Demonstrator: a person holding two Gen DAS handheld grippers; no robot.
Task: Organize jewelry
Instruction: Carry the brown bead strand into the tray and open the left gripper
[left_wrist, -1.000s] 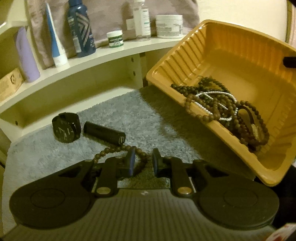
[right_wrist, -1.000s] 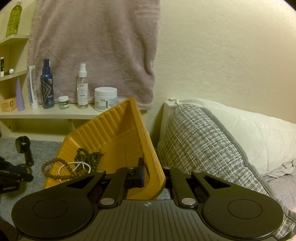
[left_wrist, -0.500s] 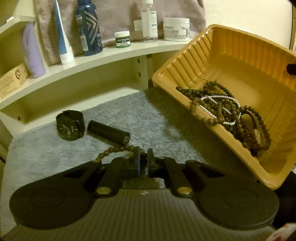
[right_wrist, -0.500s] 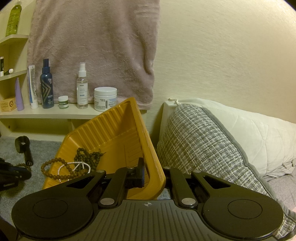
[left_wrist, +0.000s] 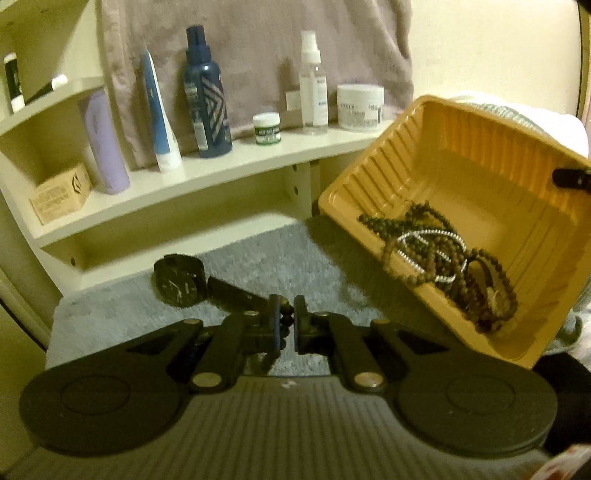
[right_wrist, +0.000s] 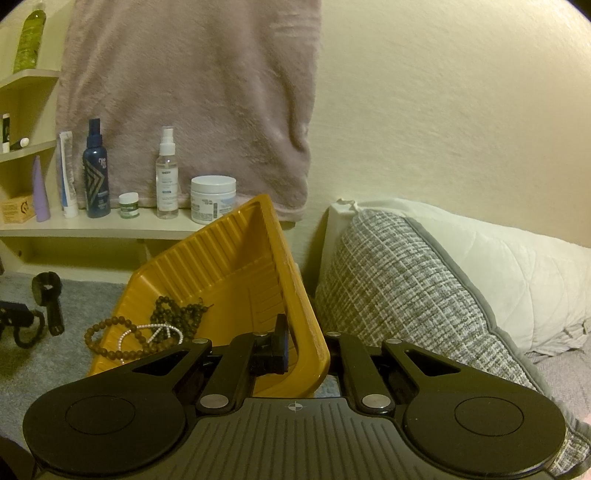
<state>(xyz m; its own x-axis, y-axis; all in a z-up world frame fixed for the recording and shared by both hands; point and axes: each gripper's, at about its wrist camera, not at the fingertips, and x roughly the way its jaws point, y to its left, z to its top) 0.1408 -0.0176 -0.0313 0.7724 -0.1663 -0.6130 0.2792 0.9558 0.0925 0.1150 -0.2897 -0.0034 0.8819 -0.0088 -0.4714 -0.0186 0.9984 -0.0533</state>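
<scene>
The left gripper (left_wrist: 285, 325) pinches a brown bead bracelet (left_wrist: 283, 322) above the grey rug (left_wrist: 258, 266). At three o'clock, the right gripper (right_wrist: 306, 350) clamps the rim of a tilted yellow tray (right_wrist: 221, 266) holding tangled bead strands (left_wrist: 436, 247).

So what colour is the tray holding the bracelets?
Yellow-orange, with ribbed walls; the tray shows best in the left wrist view.
</scene>
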